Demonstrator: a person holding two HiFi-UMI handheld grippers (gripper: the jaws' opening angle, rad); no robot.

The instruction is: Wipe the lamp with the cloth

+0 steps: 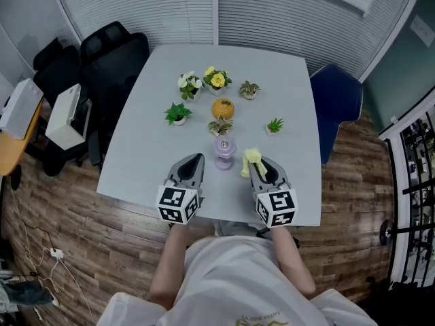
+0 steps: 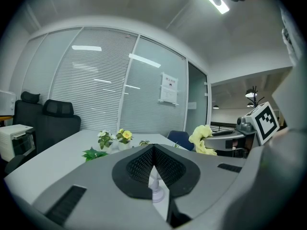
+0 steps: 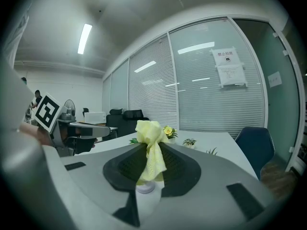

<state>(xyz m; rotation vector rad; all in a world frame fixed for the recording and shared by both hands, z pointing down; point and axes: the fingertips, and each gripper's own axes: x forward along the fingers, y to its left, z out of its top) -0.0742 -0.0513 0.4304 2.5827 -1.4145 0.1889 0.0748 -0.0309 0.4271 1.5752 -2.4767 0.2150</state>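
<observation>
Near edge of the table [image 1: 129, 161]: both grippers lie side by side, pointing to the far side.
Lamp [image 1: 225, 152]: small, pale purple, upright, between the two gripper tips.
Left gripper [image 1: 196, 158]: jaws pressed together and empty, left of the lamp.
Right gripper [image 1: 252, 166]: jaws clamped on the cloth.
Cloth [image 1: 253, 157]: yellow, bunched, standing up from the jaw tips, just right of the lamp.
Far side: potted plants [image 1: 217, 79] clustered beyond the lamp.
</observation>
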